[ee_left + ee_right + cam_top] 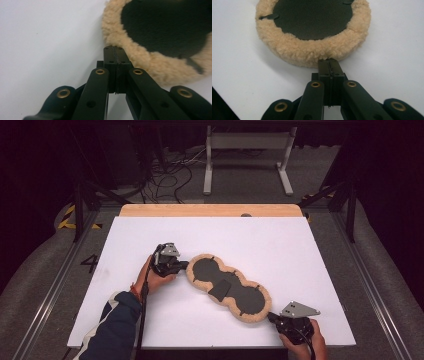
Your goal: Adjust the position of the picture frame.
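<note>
Fleece pad [229, 287]: tan, curly pile border; flat black inner panels. Tabletop [280, 245]: plain white sheet, light wood strip along the far edge. Left gripper [184, 265] and right gripper [272, 317]: black jaws, brass-coloured rivets, grey top plates. Sleeve [117, 325]: navy with white.

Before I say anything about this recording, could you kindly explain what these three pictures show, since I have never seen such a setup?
No robot is at work here: a person holds a hand tool with two black jaws in each hand. The high view looks down on a white table from above the person's side. The other two pictures come from small cameras riding on each tool, looking along its jaws. On the table lies one thing, a flat fleece-edged pad with a dark inner face, shaped like two joined rounds. The left gripper is shut, its tips at the fleece rim of one end. The right gripper is shut too, its tips against the fleece of the other end. Whether either pinches any fleece I cannot tell.
</note>
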Demonstrator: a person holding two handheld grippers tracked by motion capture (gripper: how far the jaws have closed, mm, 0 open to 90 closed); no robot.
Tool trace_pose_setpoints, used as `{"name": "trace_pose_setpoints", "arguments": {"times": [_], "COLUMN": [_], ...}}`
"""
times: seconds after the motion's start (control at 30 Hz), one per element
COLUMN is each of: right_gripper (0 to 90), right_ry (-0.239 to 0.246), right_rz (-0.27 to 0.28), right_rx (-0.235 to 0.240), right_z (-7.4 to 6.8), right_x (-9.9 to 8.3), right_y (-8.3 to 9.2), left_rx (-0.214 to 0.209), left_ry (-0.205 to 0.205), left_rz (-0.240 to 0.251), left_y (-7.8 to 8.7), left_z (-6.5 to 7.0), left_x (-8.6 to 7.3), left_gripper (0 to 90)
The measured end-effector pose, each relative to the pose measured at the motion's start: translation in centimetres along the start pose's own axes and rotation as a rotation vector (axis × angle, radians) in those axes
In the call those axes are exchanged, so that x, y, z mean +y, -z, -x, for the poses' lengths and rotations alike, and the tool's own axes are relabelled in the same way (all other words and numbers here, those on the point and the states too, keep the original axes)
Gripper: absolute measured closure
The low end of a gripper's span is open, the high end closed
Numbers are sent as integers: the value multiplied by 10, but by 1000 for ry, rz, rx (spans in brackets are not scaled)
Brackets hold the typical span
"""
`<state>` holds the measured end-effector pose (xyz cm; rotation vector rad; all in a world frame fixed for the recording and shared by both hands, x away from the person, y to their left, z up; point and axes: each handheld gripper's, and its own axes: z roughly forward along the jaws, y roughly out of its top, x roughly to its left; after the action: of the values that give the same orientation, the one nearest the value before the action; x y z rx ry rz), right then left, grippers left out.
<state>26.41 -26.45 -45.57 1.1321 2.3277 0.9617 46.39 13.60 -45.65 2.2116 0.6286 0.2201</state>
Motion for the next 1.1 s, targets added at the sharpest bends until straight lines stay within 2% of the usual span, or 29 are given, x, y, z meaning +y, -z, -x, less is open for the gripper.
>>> {"name": "trace_pose_setpoints", "arguments": {"times": [0.03, 0.07, 0.1, 0.13, 0.23, 0.3, 0.37, 0.43, 0.57, 0.7, 0.83, 0.9, 0.97, 1.1], "right_gripper": [900, 900, 900, 900, 900, 900, 900, 900, 900, 900, 900, 900, 900, 900], "right_ry": [1, 1, 0, -5, -7, -9, -15, -16, -24, -30, -33, -38, -44, -50], "right_rz": [-2, -2, -2, 0, 0, 0, 2, 2, 3, 1, 2, 5, 5, 3], "right_rx": [-10, -10, -16, -18, -31, -35, -37, -42, -40, -37, -41, -43, -43, -45], "right_z": [1, 1, 2, 3, 4, 5, 7, 8, 11, 14, 15, 17, 20, 24], "right_x": [1, 1, 1, 2, 3, 4, 5, 6, 7, 8, 9, 9, 10, 12], "right_y": [0, 0, -1, -2, -3, -4, -5, -6, -8, -9, -10, -11, -11, -13], "left_rx": [-4, 21, 48, 55, 116, 146, 160, 195, 214, 207, 155, 120, 112, 75], "left_ry": [-8, -30, -38, -28, -1, 17, 18, 47, 58, 53, 64, 45, 34, 45], "left_rz": [5, -4, -11, -7, 1, -6, -12, -27, -33, -35, -18, -22, -23, -21], "left_y": [3, 4, 4, 4, 0, -5, -7, -13, -19, -20, -19, -17, -16, -13], "left_z": [1, 4, 6, 6, 5, 3, 2, 1, -3, -6, -9, -11, -11, -13], "left_x": [1, 3, 4, 5, 6, 8, 8, 10, 10, 9, 6, 5, 5, 1], "left_gripper": [884, 884, 837, 817, 783, 783, 781, 758, 745, 717, 769, 808, 821, 827]}}
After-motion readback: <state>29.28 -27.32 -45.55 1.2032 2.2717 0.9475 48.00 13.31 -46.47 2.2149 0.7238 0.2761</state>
